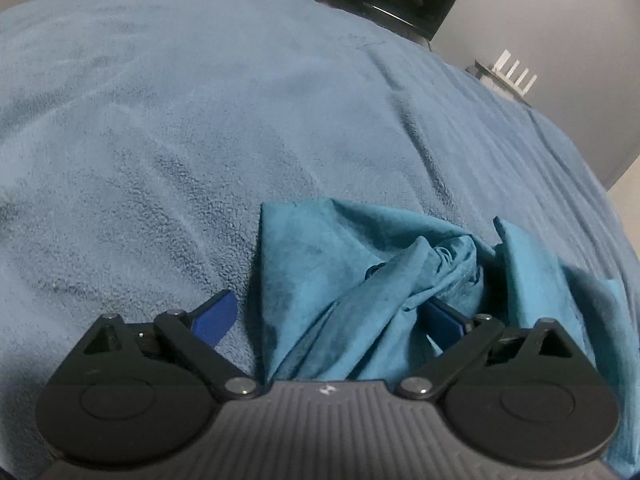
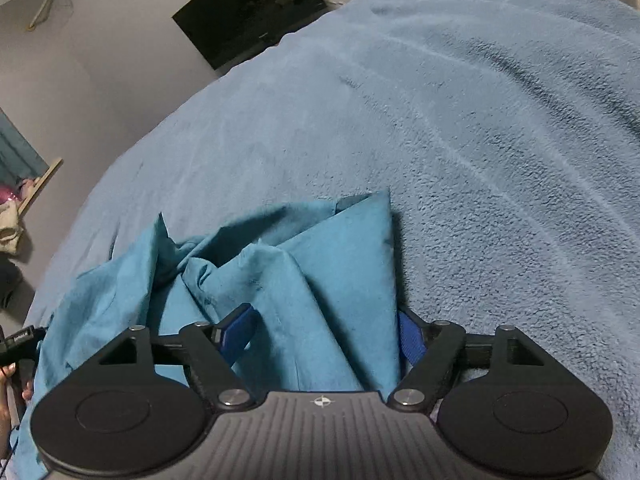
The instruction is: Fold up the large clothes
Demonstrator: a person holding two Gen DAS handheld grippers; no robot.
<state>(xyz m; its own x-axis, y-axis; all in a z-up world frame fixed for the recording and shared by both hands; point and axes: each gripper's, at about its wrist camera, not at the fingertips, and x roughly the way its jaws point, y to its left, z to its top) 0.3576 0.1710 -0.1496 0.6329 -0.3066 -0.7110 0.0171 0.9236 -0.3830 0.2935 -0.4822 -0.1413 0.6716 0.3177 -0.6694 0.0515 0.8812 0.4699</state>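
Two tools flanked one rumpled teal garment (image 1: pixel 352 280) as you worked over a bed spread with a blue fleece blanket (image 1: pixel 160 140). Your left tool (image 1: pixel 332 316) stood wide, its blue pads apart, with bunched cloth lying between them; the pad at 3 o'clock sat half buried in the folds, and whether it pressed the fabric could not be told. Your right tool (image 2: pixel 324 332) also stood wide, a fold of the same garment (image 2: pixel 280 280) between its fingers, not clamped. The garment lay in a heap at the near edge of the bed, directly ahead of both tools. At 12 o'clock beyond the bed, a dark screen (image 2: pixel 252 8) stood against the grey wall (image 2: pixel 100 60).
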